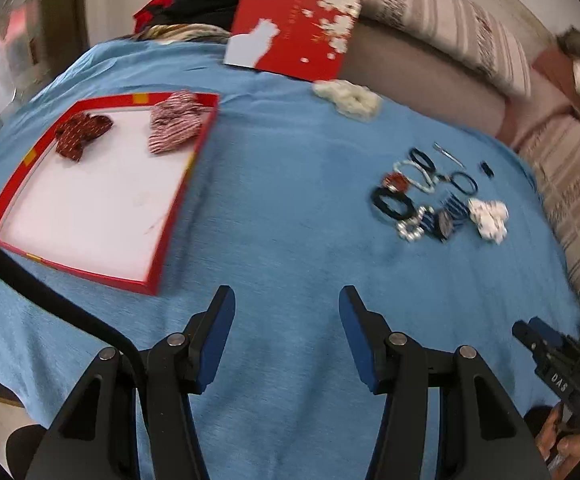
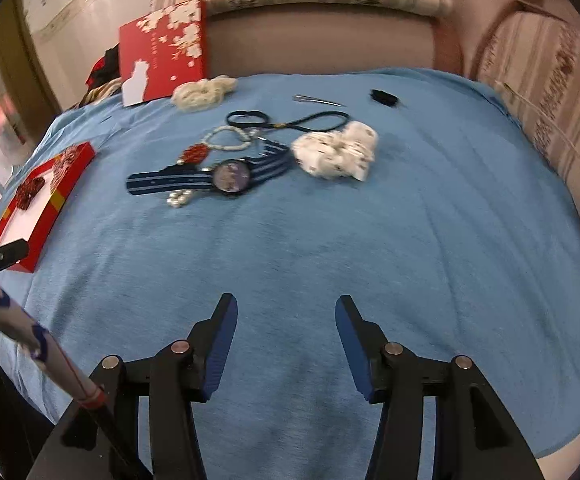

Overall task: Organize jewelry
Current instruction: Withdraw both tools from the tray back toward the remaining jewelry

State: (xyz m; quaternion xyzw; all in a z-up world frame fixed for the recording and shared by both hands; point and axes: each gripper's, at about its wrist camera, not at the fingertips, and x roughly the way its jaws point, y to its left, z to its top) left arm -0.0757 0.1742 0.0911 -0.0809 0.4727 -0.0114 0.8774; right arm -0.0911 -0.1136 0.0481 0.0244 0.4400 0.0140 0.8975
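On a blue cloth, the red tray lies at the far left, its white floor holding two scrunchies — a dark red one and a red-and-white striped one just to that one's right. Behind the tray's right corner a red lid leans upright against the couch, with a cream scrunchie at its foot. Right of the tray, well apart from it, sits the jewelry pile: a striped-band watch, a pearl string with a red ornament, dark cord loops, then a white spotted scrunchie touching the watch band's right end. A tweezer and a small black clip lie behind the pile. The left gripper hovers over bare cloth between tray and pile, jaws spread, empty. The right gripper hangs nearer than the pile — spread too, holding nothing.
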